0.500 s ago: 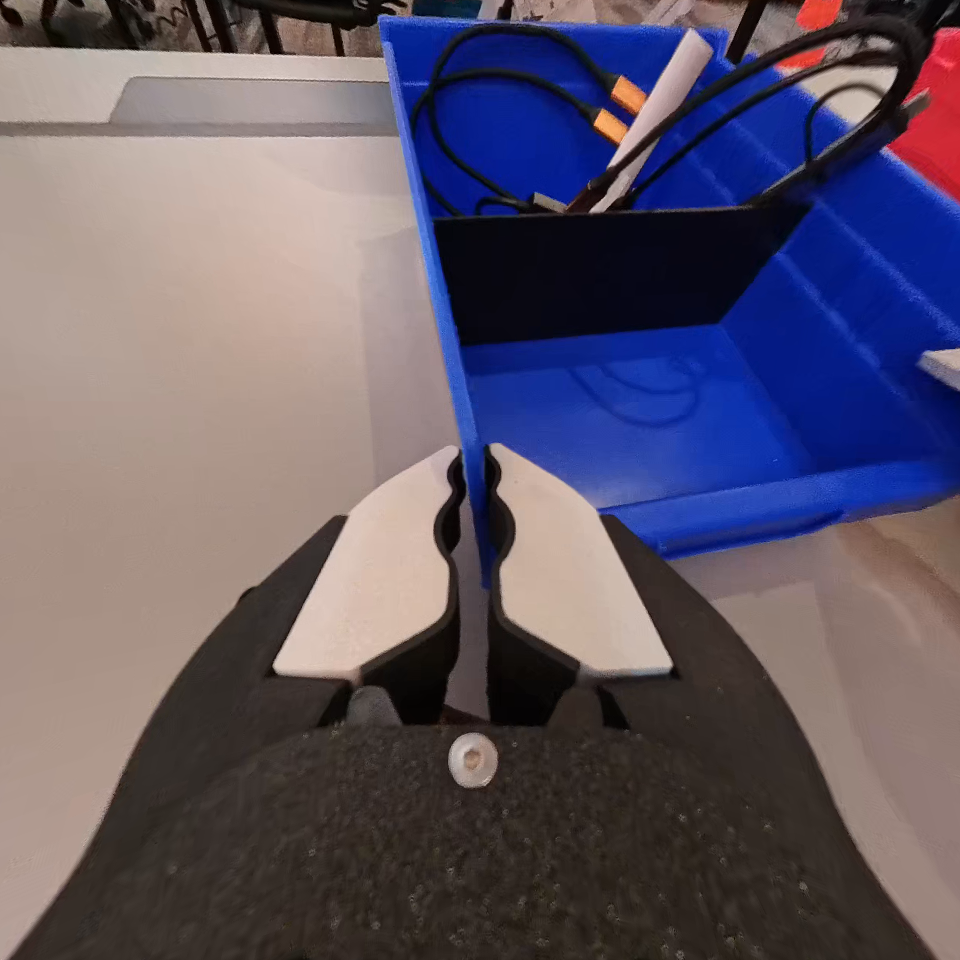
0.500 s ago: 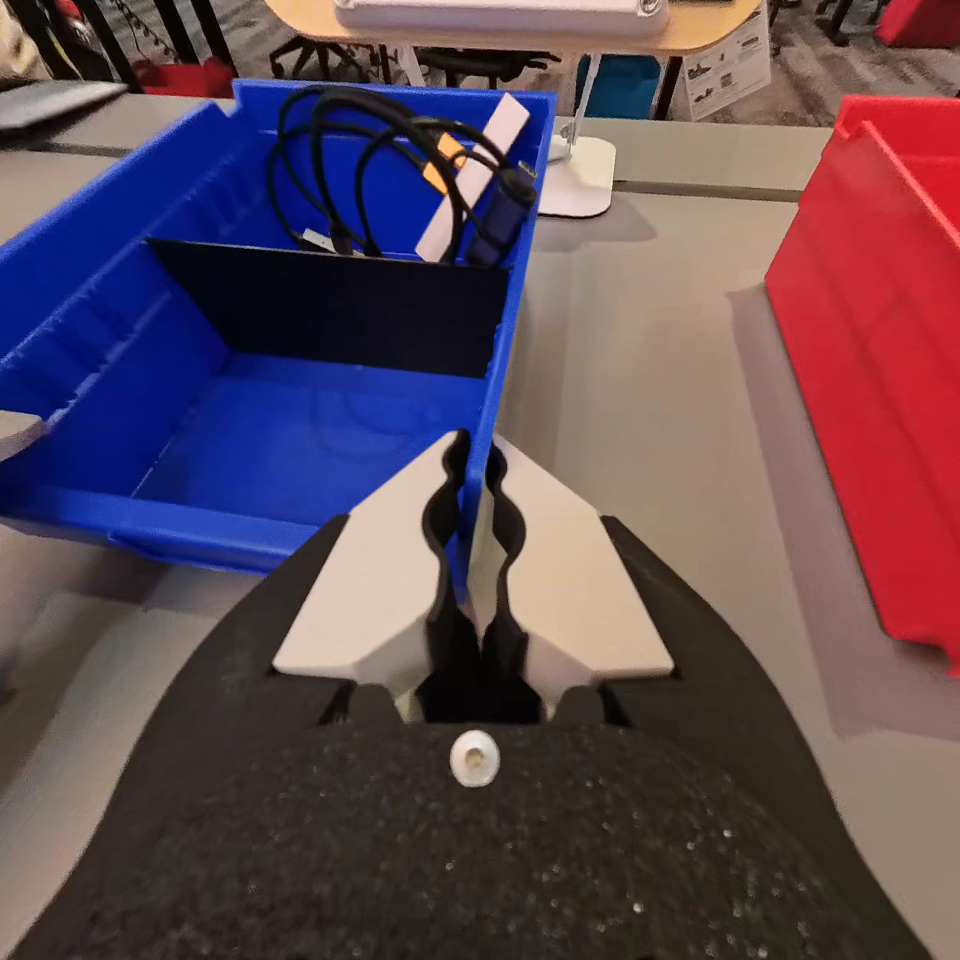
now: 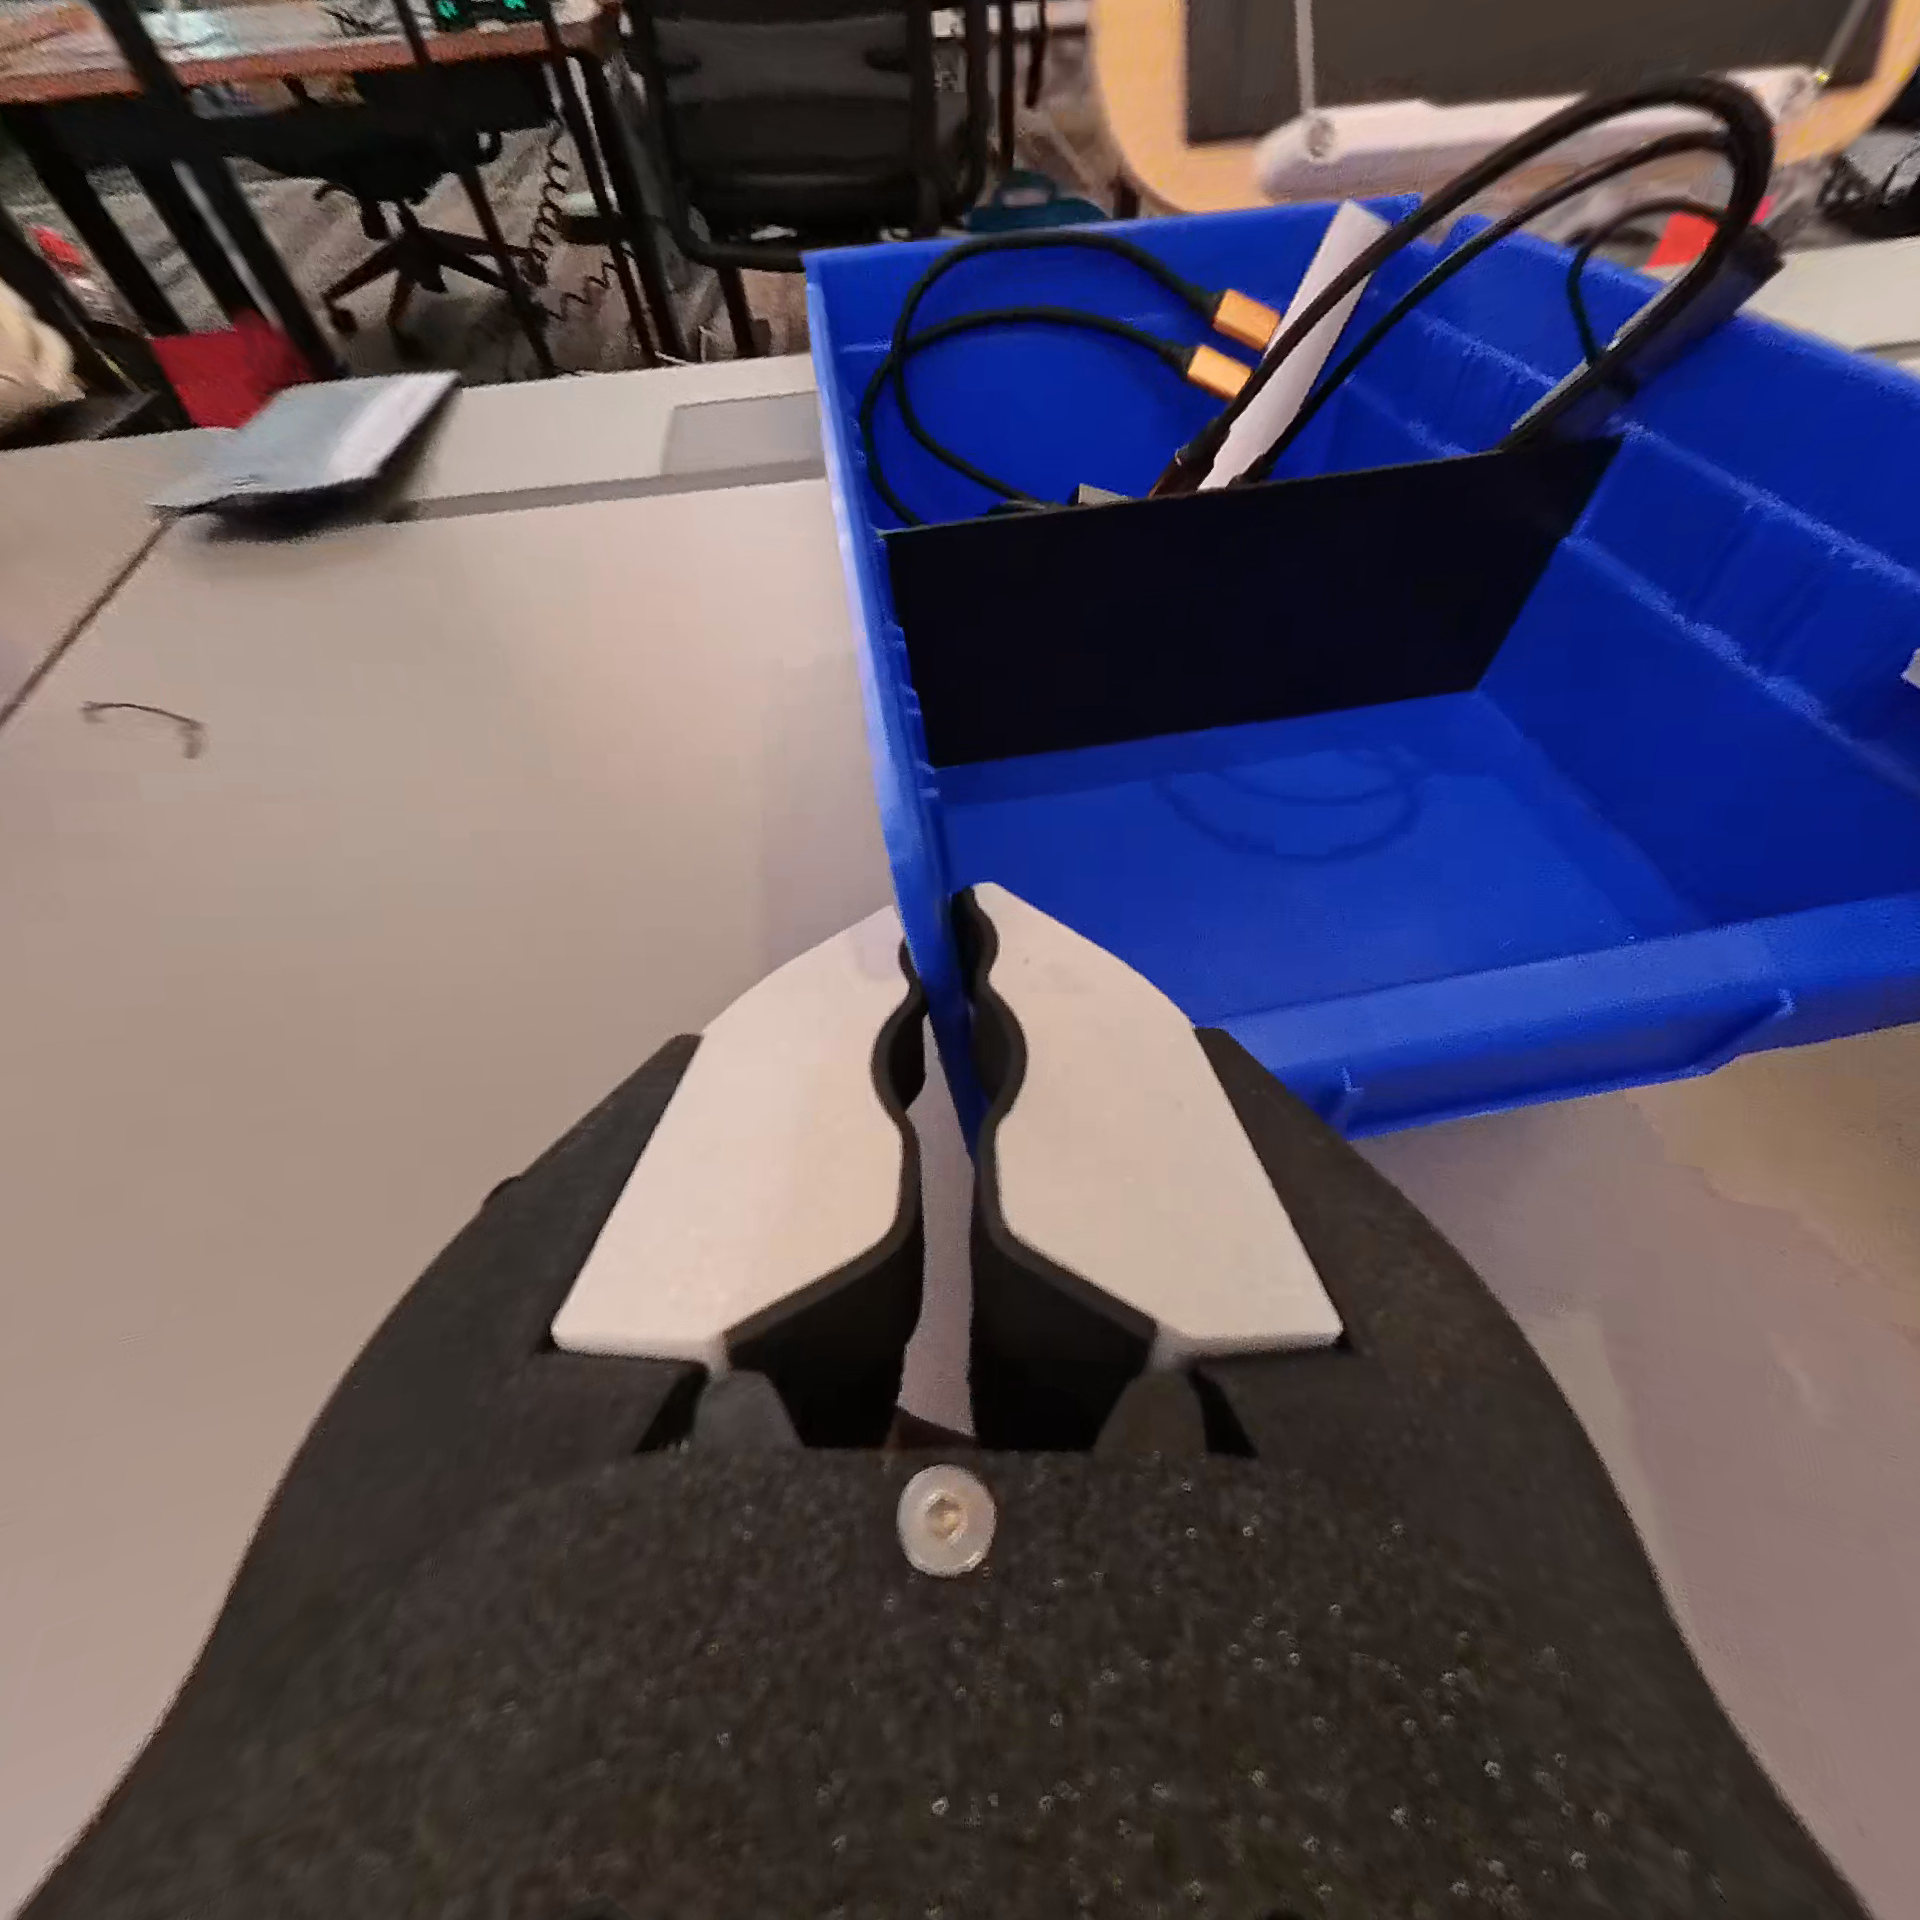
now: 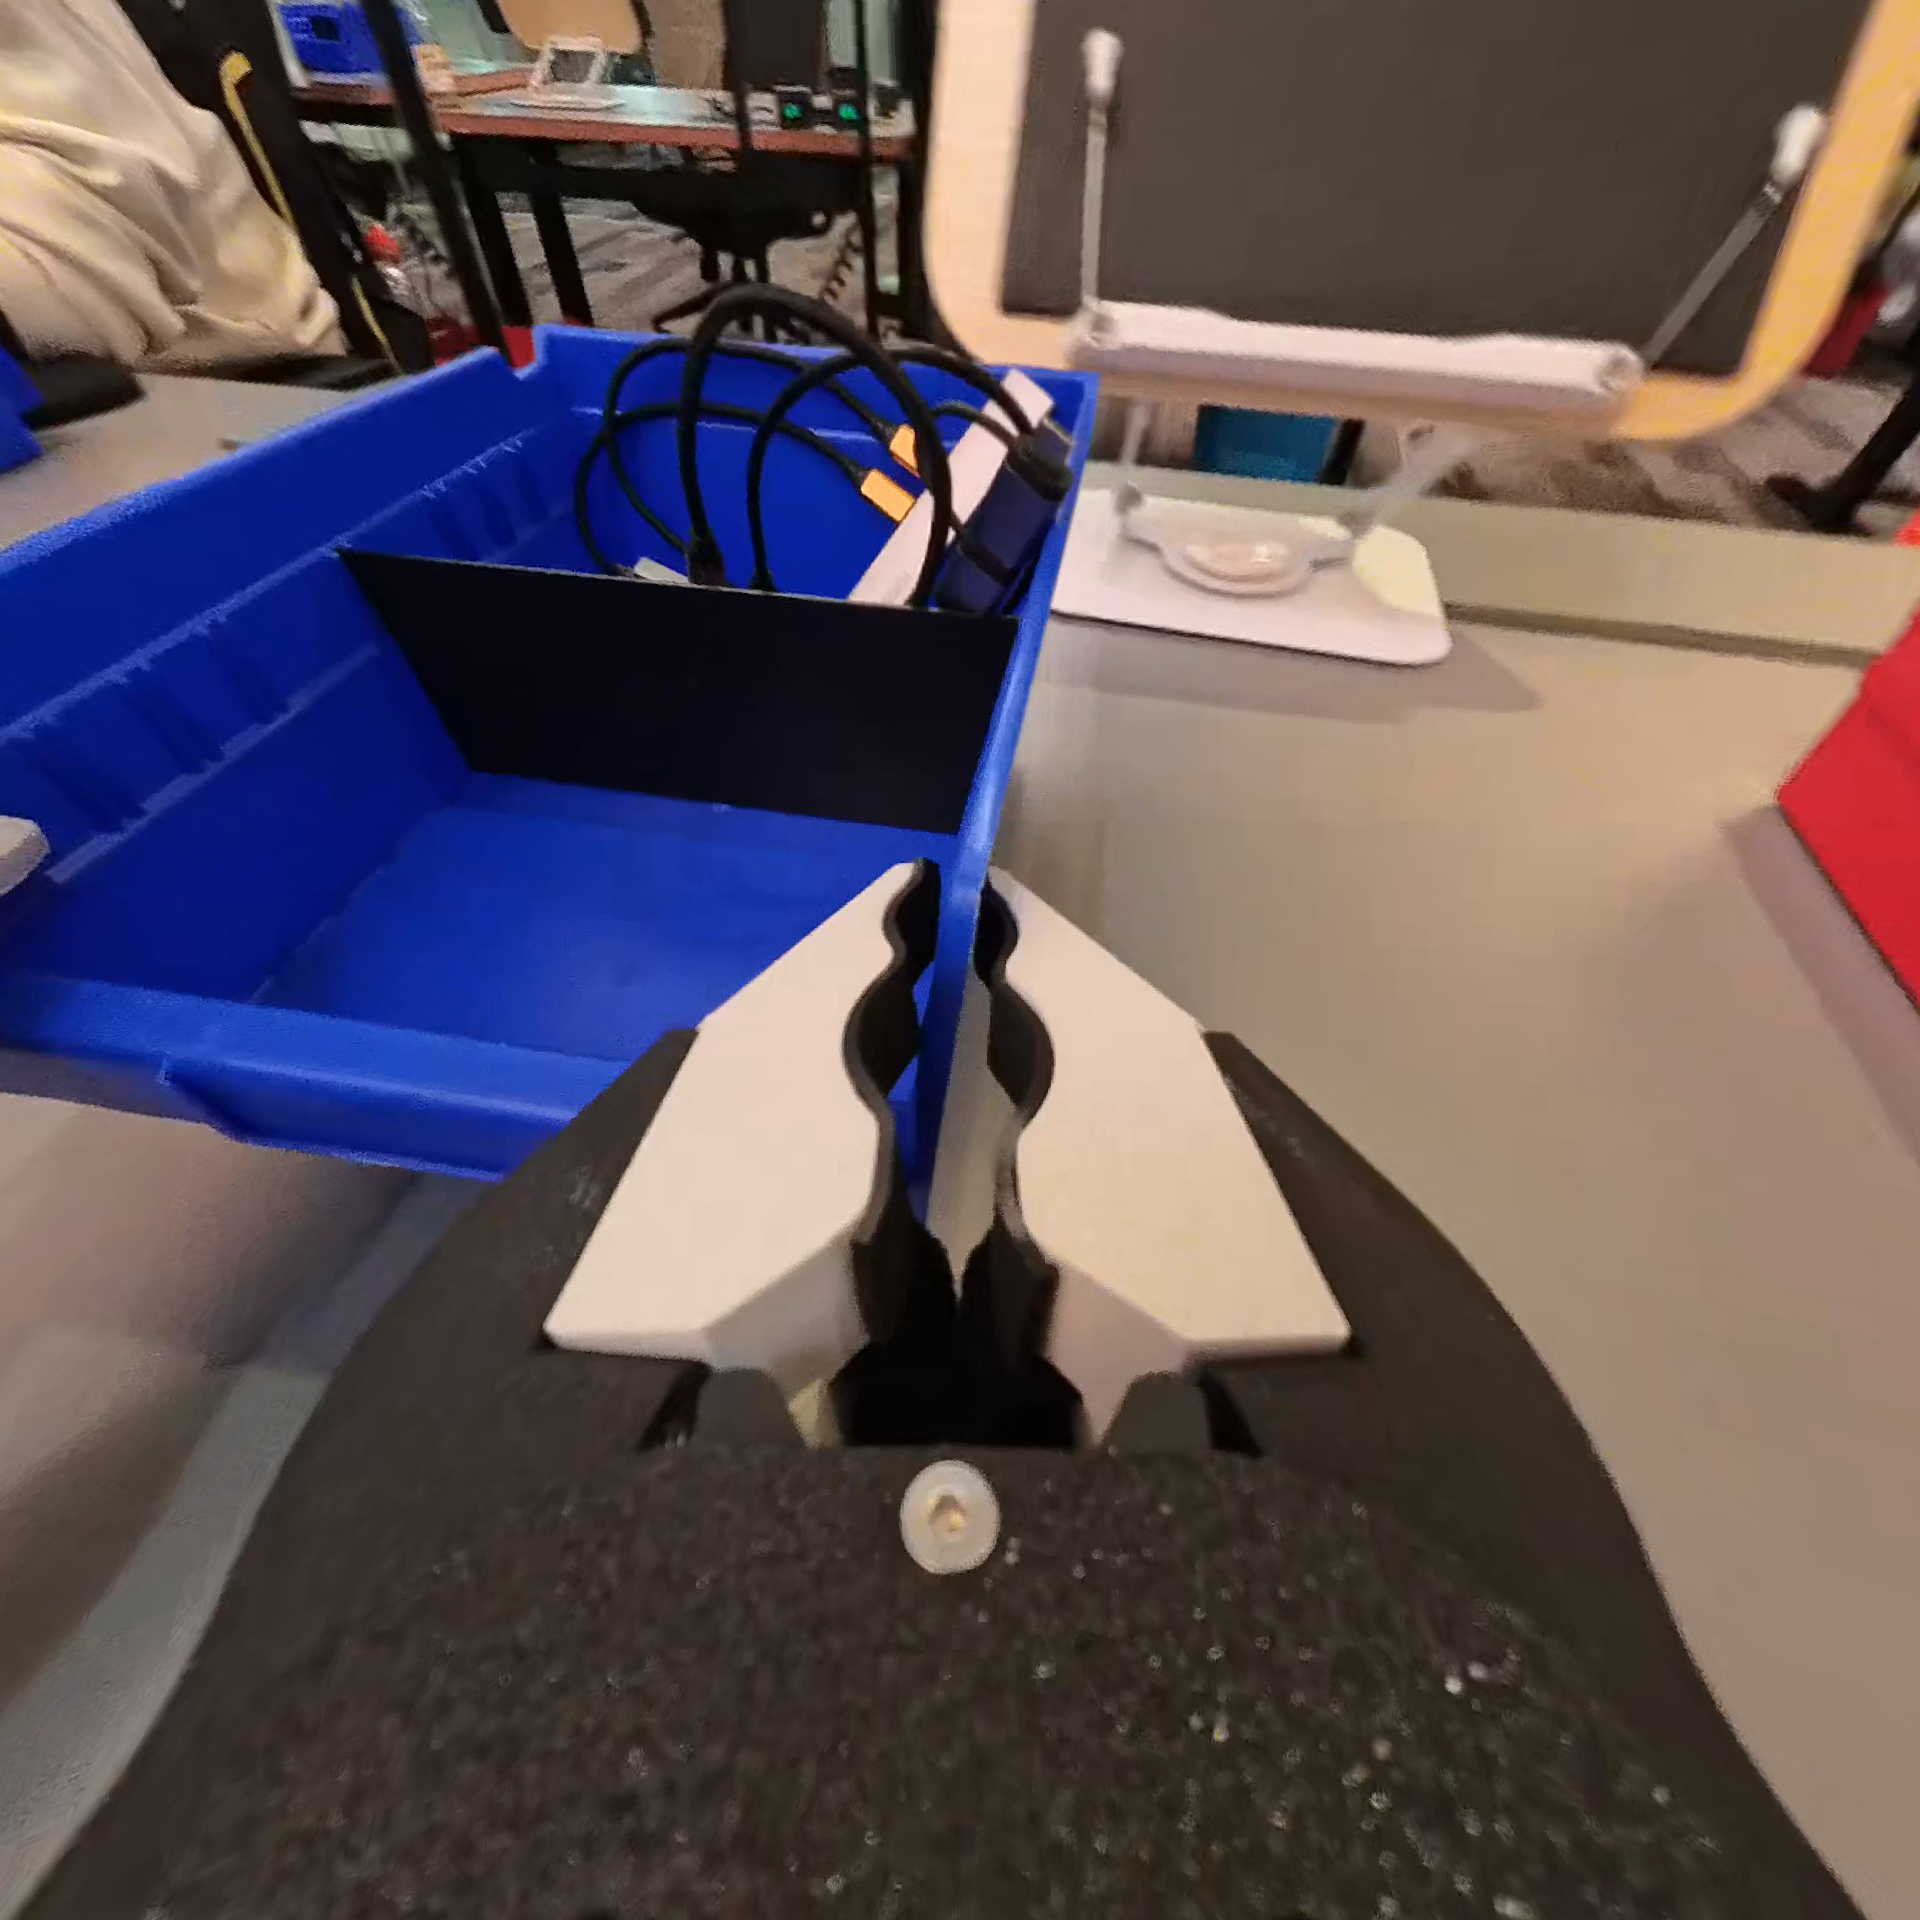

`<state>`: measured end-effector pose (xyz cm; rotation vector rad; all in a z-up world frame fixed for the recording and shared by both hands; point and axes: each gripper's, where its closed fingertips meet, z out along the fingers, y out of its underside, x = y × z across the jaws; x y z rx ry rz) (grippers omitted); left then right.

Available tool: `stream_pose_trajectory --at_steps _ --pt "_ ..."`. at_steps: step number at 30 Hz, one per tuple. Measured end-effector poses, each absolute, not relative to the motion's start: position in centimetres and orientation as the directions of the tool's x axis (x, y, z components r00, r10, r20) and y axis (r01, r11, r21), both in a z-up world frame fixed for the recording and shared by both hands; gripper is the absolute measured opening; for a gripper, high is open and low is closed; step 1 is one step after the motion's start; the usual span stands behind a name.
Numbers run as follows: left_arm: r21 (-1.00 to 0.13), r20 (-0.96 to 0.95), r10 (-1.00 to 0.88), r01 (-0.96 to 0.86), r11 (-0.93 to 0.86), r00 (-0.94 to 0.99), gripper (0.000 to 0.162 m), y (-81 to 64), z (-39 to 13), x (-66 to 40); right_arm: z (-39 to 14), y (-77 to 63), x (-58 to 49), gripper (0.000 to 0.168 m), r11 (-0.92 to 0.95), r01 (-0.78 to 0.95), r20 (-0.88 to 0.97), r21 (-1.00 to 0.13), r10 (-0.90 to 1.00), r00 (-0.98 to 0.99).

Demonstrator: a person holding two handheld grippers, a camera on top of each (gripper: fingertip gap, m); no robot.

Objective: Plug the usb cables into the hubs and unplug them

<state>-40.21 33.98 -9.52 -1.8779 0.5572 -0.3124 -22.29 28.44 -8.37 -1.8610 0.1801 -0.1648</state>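
1. The left gripper (image 3: 948, 935) is clenched on the left side wall of the blue bin (image 3: 1558, 1018), close to its near left corner, one finger outside the wall and one inside.
2. To the left of that gripper lies bare grey worktop (image 3: 416, 831). A flat grey pouch (image 3: 312, 442) sits far back near a seam, and a small dark scrap (image 3: 145, 717) lies off to the left, both well apart from the bin.
3. The bin appears tilted or raised slightly off the worktop, though contact underneath cannot be told for sure. Its near compartment is empty. A dark divider (image 3: 1216, 592) stands across the middle, and behind it are coiled black cables (image 3: 987, 343) with orange plugs and a white strip (image 3: 1309, 343) leaning on the back wall.
4. The right gripper (image 4: 951, 894) is clenched on the bin's right side wall, near the front right corner, again with a finger on each side. So both sides of the bin are gripped.
5. To the right of the bin is a stretch of bare worktop, then a red bin (image 4: 1860, 821) at the picture's edge. A white stand base (image 4: 1247, 582) sits just behind the blue bin's far right corner.
6. The tall cable loops rise above the rim.
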Motion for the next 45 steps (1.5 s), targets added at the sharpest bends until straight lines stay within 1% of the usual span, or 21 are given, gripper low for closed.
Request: stream_pose_trajectory --at_steps 4,7,8,10,12,15,17,19,20,21,23,25,29,31,33,34,36,37,41,43,45 --pt "-0.935 -0.058 -0.516 -0.227 -0.271 0.855 0.002 36.8 -10.3 -44.9 -9.3 31.4 -26.9 0.005 -0.314 0.04 0.089 -0.949 -0.143 0.986" --pt "-0.923 -0.074 -0.508 -0.251 -0.29 0.858 0.002 38.3 -11.4 -47.4 -11.2 32.8 -29.1 0.006 -0.366 0.051 0.097 -0.929 -0.108 0.989" --pt "-0.918 -0.074 -0.499 -0.254 -0.303 0.863 0.002 38.7 -11.9 -47.9 -11.3 33.1 -29.8 0.006 -0.354 0.053 0.093 -0.934 -0.095 0.991" --pt "-0.926 -0.01 -0.47 -0.186 -0.33 0.883 0.002 39.5 -12.5 -48.7 -11.9 33.1 -30.7 0.007 -0.359 0.069 0.098 -0.931 -0.063 0.993" --pt "-0.921 0.055 -0.443 -0.125 -0.368 0.895 0.002 39.9 -13.2 -49.2 -12.7 32.9 -31.6 0.011 -0.367 0.043 0.052 -0.929 -0.016 0.998" --pt "-0.913 0.147 -0.409 -0.036 -0.407 0.901 0.003 40.0 -13.2 -49.6 -12.7 32.0 -33.0 0.025 -0.382 0.046 -0.007 -0.923 0.136 0.991" --pt "-0.917 0.213 -0.406 0.038 -0.397 0.889 0.008 39.6 -12.3 -49.5 -12.4 30.5 -33.3 0.027 -0.405 0.067 -0.042 -0.912 0.254 0.966" --pt "-0.914 0.275 -0.397 0.11 -0.39 0.876 0.016 39.2 -11.2 -49.6 -11.2 28.6 -32.7 0.027 -0.385 0.079 -0.071 -0.92 0.362 0.93" --pt "-0.911 0.303 -0.394 0.142 -0.387 0.867 0.019 38.9 -10.7 -49.7 -10.7 27.4 -32.2 0.03 -0.382 0.091 -0.081 -0.92 0.412 0.908" --pt "-0.91 0.325 -0.392 0.172 -0.377 0.861 0.021 38.7 -10.0 -49.9 -10.3 26.3 -31.3 0.035 -0.378 0.106 -0.083 -0.92 0.45 0.889" --pt "-0.916 0.336 -0.381 0.206 -0.343 0.861 0.021 38.2 -8.9 -50.4 -10.0 23.9 -28.3 0.036 -0.384 0.142 -0.069 -0.912 0.486 0.871" --pt "-0.929 0.308 -0.344 0.202 -0.312 0.887 0.023 37.8 -8.2 -51.3 -9.7 22.0 -23.9 0.036 -0.392 0.126 -0.071 -0.911 0.451 0.89" --pt "-0.955 0.222 -0.261 0.156 -0.253 0.94 0.024 36.1 -7.5 -52.3 -8.7 18.0 -12.7 0.04 -0.363 -0.086 -0.199 -0.928 0.286 0.937" --pt "-0.936 0.296 -0.23 0.234 -0.261 0.927 0.023 34.4 -7.7 -51.5 -8.9 15.4 -6.1 0.04 -0.296 -0.151 -0.203 -0.943 0.155 0.967" --pt "-0.895 0.408 -0.284 0.318 -0.314 0.868 0.023 32.0 -8.3 -48.8 -10.1 11.9 0.9 0.039 -0.253 -0.157 -0.156 -0.954 -0.027 0.987" --pt "-0.877 0.441 -0.327 0.324 -0.354 0.836 0.023 30.9 -8.6 -47.0 -10.1 10.4 4.1 0.037 -0.234 -0.167 -0.143 -0.958 -0.119 0.983" --pt "-0.869 0.442 -0.423 0.262 -0.419 0.791 0.023 29.3 -9.3 -43.5 -9.6 8.4 9.8 0.036 -0.177 -0.204 -0.149 -0.963 -0.283 0.948" --pt "-0.881 0.405 -0.465 0.201 -0.428 0.787 0.023 28.8 -9.6 -42.2 -9.7 7.8 11.9 0.036 -0.162 -0.229 -0.164 -0.96 -0.34 0.926" --pt "-0.913 0.163 -0.598 -0.11 -0.393 0.785 0.023 28.0 -11.9 -39.1 -10.5 7.5 14.7 0.036 -0.115 -0.366 -0.298 -0.924 -0.383 0.874" --pt "-0.916 0.123 -0.617 -0.151 -0.372 0.778 0.023 27.8 -12.0 -38.7 -10.5 7.9 13.8 0.034 -0.089 -0.429 -0.378 -0.899 -0.34 0.861" --pt "-0.924 0.133 -0.616 -0.128 -0.361 0.776 0.023 27.8 -11.6 -38.8 -10.5 8.2 12.6 0.033 -0.097 -0.438 -0.391 -0.894 -0.312 0.866"
